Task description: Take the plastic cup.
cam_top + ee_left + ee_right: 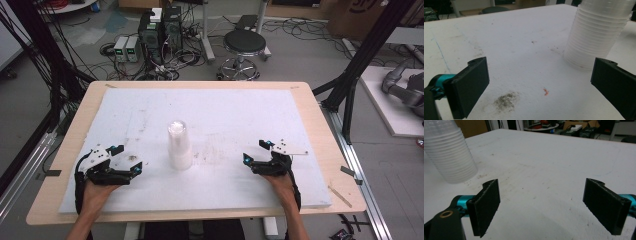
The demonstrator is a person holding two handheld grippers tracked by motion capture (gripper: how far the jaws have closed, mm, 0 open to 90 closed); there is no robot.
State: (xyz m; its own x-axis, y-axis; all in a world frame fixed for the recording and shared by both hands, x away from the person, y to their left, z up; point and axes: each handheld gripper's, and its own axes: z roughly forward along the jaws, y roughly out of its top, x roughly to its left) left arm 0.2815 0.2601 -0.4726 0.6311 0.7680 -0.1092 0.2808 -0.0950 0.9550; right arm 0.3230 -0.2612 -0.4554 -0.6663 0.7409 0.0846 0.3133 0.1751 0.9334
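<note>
Two grippers rest low over one white foam board [225,107]: the left gripper [126,159] and the right gripper [257,151], each with jaws spread wide and nothing between them. Between the two, slightly farther out, stands one stack of clear plastic cups [179,145], upside down, nearer the left gripper. Beyond the table sits one black stool [244,44].

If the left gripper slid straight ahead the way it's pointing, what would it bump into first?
Probably the cup stack. The left gripper has open jaws, and the stack stands ahead, toward its right jaw. It might just clip the stack or slip past; depth is hard to judge. Otherwise only bare white board lies ahead.
</note>
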